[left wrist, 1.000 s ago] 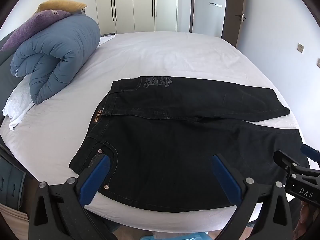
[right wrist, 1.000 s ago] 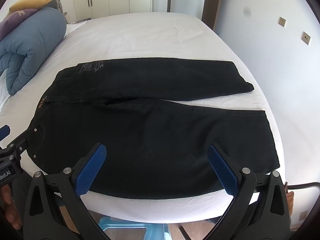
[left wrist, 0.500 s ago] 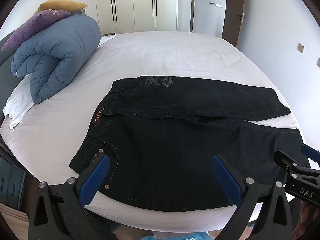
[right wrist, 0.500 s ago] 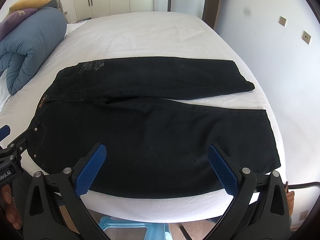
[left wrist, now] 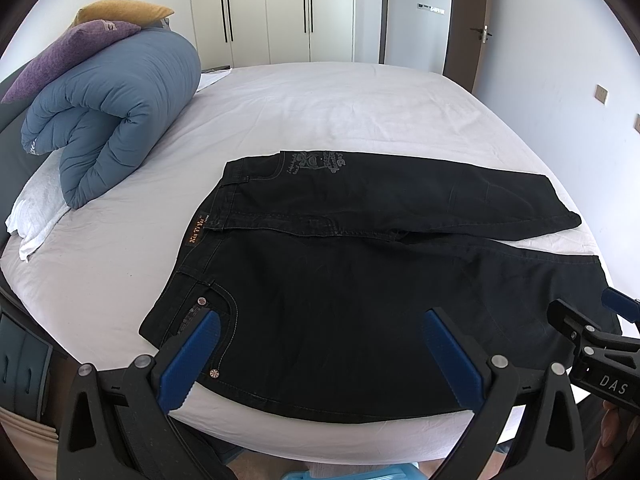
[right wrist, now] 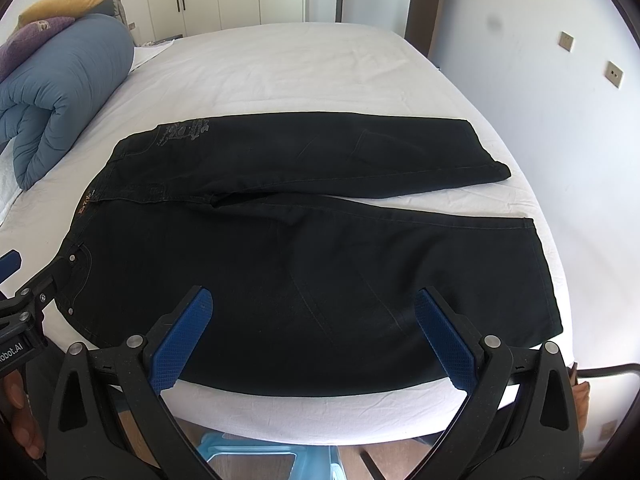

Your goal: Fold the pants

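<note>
Black pants [left wrist: 360, 264] lie flat on the white bed [left wrist: 320, 112], waistband to the left, both legs spread out to the right; they also show in the right wrist view [right wrist: 304, 248]. My left gripper [left wrist: 318, 354] is open and empty, hovering over the near edge by the waist and front pocket. My right gripper [right wrist: 314, 334] is open and empty, over the near leg's lower edge. Each gripper shows at the edge of the other's view.
A rolled blue duvet [left wrist: 108, 112] with purple and yellow pillows [left wrist: 76, 48] sits at the bed's left. White wardrobes [left wrist: 288, 8] and a door [left wrist: 464, 20] stand behind. A wall [right wrist: 560, 100] runs along the right. A light blue stool [right wrist: 256, 460] is below the bed's near edge.
Both grippers have crept slightly forward toward the pants; the pants have not moved.
</note>
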Demonstrator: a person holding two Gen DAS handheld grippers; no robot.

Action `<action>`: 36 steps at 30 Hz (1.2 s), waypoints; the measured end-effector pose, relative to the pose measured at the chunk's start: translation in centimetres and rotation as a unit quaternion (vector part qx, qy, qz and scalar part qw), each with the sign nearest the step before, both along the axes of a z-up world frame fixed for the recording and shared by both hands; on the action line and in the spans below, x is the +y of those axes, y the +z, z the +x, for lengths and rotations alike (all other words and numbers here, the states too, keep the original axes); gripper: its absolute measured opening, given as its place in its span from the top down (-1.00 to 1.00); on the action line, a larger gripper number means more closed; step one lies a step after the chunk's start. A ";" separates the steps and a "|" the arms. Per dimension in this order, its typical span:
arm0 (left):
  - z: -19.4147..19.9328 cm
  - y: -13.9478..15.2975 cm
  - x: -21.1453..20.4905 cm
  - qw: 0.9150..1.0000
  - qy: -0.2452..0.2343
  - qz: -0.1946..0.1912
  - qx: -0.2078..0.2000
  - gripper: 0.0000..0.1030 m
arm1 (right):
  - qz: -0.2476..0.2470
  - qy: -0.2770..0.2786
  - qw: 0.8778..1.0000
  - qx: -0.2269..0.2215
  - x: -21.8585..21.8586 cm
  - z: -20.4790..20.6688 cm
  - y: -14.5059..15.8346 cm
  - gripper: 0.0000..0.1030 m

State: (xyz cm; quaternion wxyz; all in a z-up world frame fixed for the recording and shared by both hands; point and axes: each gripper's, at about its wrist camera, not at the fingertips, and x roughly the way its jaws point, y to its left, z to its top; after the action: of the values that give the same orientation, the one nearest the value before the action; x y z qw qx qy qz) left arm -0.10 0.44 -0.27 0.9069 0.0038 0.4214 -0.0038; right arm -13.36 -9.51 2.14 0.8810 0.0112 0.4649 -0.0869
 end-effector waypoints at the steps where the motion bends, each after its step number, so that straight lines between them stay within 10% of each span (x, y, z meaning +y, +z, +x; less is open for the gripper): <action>1: 0.0 0.0 0.0 1.000 0.000 0.000 0.000 -1.00 | 0.000 0.000 1.000 0.000 0.0 -0.1 0.0 -1.00; 36: 0.4 -1.0 -0.6 1.000 -0.015 0.012 0.001 -1.00 | 0.003 0.006 1.000 0.008 0.5 0.7 -0.5 -1.00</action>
State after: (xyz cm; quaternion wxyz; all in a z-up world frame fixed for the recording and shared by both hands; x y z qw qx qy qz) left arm 0.25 -0.11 -1.24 0.9062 0.0211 0.4222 -0.0120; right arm -12.70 -9.04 1.65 0.8777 0.0098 0.4723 -0.0802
